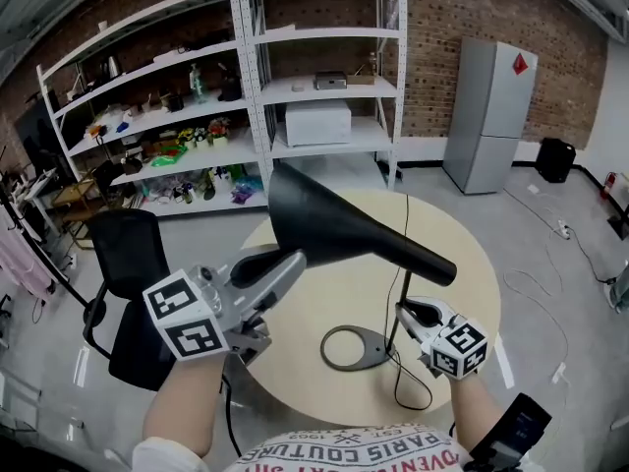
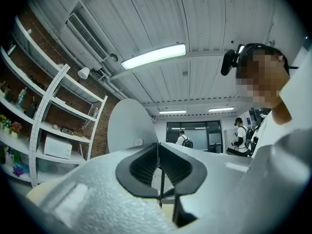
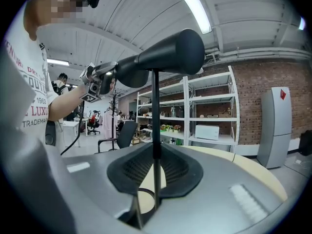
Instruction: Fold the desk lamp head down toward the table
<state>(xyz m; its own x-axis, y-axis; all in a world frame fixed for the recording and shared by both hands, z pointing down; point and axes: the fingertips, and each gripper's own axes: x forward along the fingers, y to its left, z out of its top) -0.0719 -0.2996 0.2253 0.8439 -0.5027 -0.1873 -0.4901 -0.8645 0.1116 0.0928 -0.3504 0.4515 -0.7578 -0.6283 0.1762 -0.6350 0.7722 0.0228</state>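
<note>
Head view: grips look set, left tongs (image 1: 295, 262) pinching lamp head (image 1: 334, 226) rim, right tongs (image 1: 403, 311) clamping stem (image 1: 394, 334) above base (image 1: 371, 348); next, probably press head down.

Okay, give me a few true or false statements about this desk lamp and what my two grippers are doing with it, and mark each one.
1. The right gripper is clamped on the desk lamp's thin black pole. True.
2. The lamp's grey ring-shaped base stands on the floor. False: it stands on the round beige table.
3. The left gripper pinches the rim of the black cone-shaped lamp shade. True.
4. The lamp shade lies flat on the table. False: it is up at the top of the pole, clear of the table.
</note>
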